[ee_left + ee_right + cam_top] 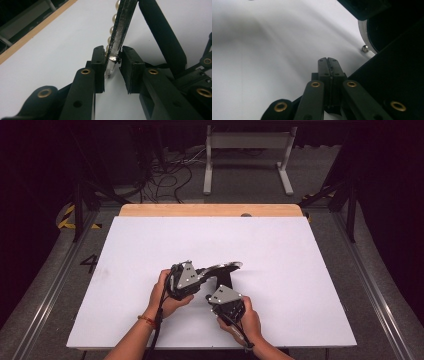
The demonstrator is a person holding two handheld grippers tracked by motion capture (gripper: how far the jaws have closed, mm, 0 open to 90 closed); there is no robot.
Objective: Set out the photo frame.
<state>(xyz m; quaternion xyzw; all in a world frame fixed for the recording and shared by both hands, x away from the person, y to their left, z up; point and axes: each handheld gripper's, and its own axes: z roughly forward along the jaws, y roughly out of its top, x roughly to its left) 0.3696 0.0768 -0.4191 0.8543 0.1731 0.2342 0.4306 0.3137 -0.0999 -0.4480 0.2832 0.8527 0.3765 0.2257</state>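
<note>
A thin dark curved band (225,266) with a row of pearls (111,30) along one side rises off the white table (150,245). My left gripper (202,275) is shut on its lower end, and the strip (123,22) stands tilted between the two pads. A black padded bar (162,32) runs up just right of it. My right gripper (220,287) sits close below, jaws pressed together (327,60), with nothing to be seen between them. It lies beside a black object (392,75) that has a silver rim (364,32) and a small metal ball (365,48).
The table's far edge is a wooden strip (210,210). Beyond it on the floor stand a white metal frame (245,150) and loose cables (165,180). Both forearms come in over the near edge of the table.
</note>
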